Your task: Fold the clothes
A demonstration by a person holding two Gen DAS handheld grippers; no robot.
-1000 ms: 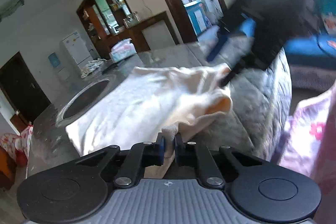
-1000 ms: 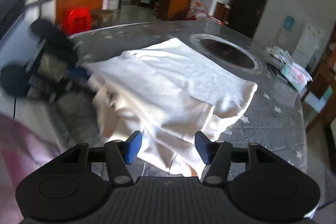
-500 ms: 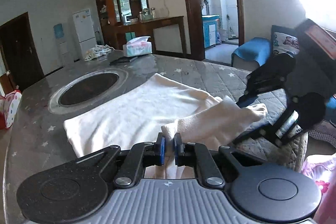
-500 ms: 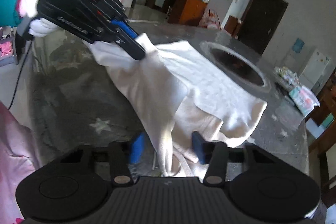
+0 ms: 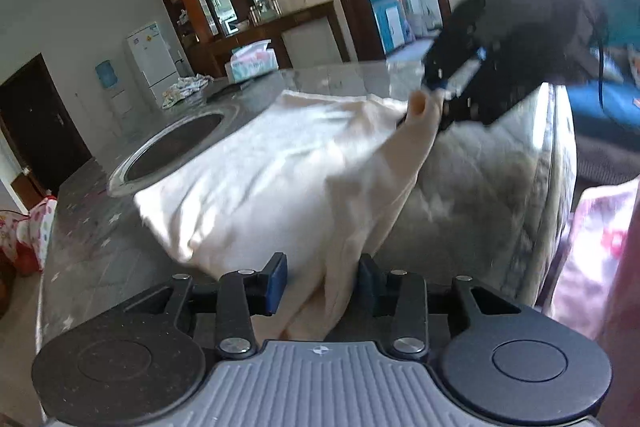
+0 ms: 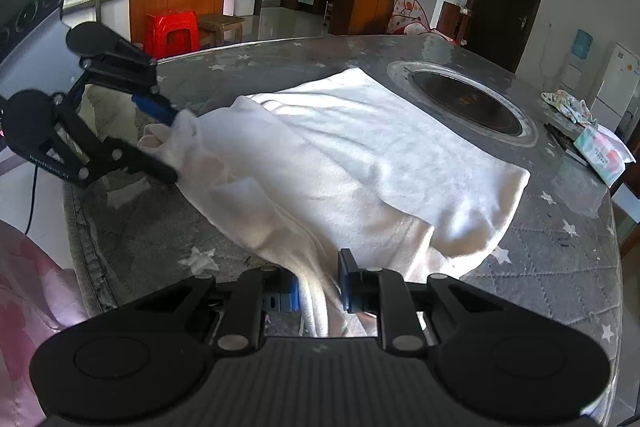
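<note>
From the left wrist camera we see our left gripper (image 5: 322, 281) with its jaws just opened partway; a fold of the white garment (image 5: 280, 179) runs loosely between them, lying against the right pad while the left pad stands clear of it. The garment is spread over the grey round table (image 5: 480, 179), beside the dark round inset (image 5: 172, 151). Farther off, the right gripper (image 5: 434, 97) pinches a raised corner of the cloth. A tissue box (image 5: 254, 61) sits at the table's far side.

From the right wrist camera our right gripper (image 6: 318, 289) has just been closing, its jaws now narrow around a bunched edge of the garment (image 6: 360, 155) at the table's (image 6: 560, 251) near rim. At left, the left gripper (image 6: 170, 143) shows spread fingers at the cloth's other corner. A red stool (image 6: 172, 33) stands behind.
</note>
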